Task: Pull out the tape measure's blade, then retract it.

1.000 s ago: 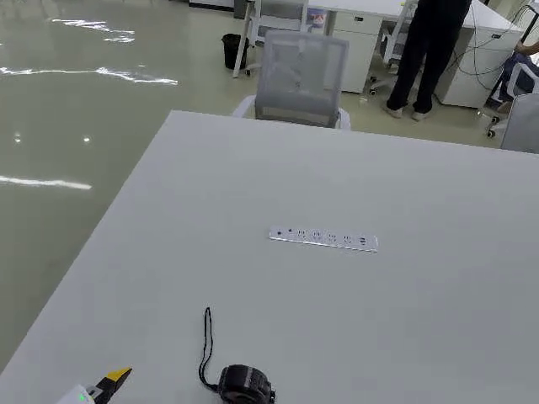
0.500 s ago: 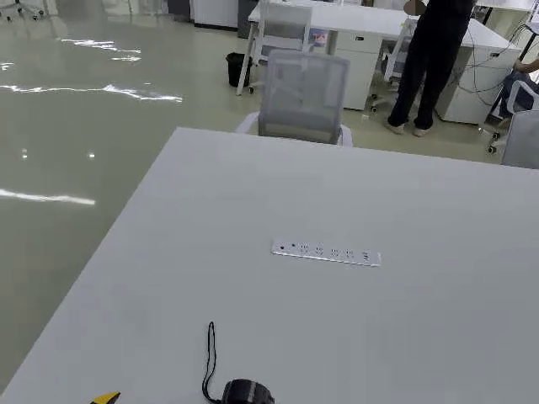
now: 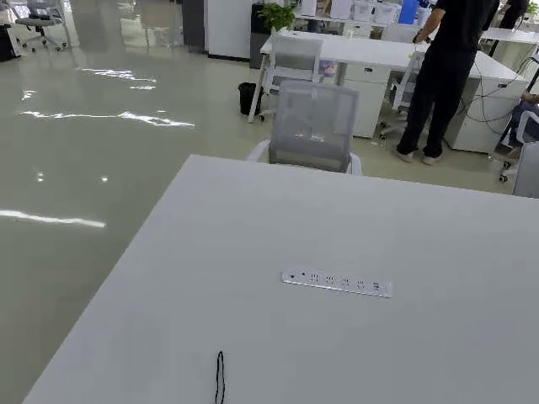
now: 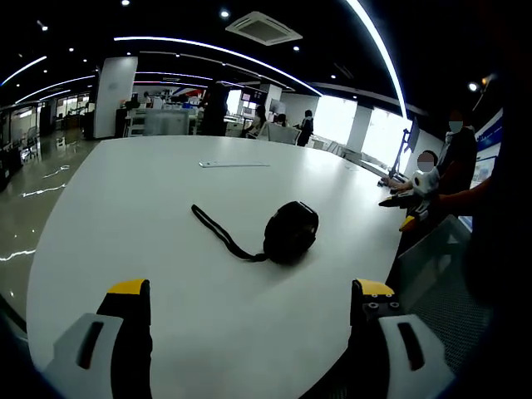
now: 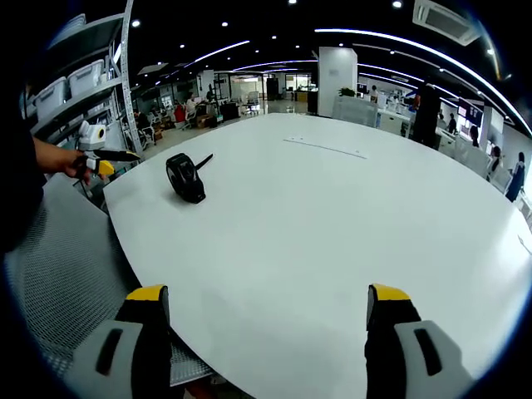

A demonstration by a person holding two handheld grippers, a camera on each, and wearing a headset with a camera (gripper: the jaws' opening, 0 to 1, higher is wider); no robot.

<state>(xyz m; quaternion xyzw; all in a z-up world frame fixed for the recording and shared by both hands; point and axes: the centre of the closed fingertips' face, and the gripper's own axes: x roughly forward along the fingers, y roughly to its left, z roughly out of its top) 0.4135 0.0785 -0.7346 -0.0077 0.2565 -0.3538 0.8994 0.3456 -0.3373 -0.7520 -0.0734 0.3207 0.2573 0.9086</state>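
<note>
L gripper (image 4: pixel 251 288) is held w/ jaws spread wide, nothing between them, near the table (image 4: pixel 125 191) edge. Black tape (image 4: pixel 291 231) is seen lying on the table ahead of it, its strap (image 4: pixel 220 233) trailing off to the view's left. R gripper (image 5: pixel 268 293) is likewise held wide open & empty, well apart from the tape. In head view the strap's tip is seen at the bottom edge, w/ a socket strip (image 3: pixel 337 283) mid-table and a chair (image 3: pixel 313 126) beyond.
</note>
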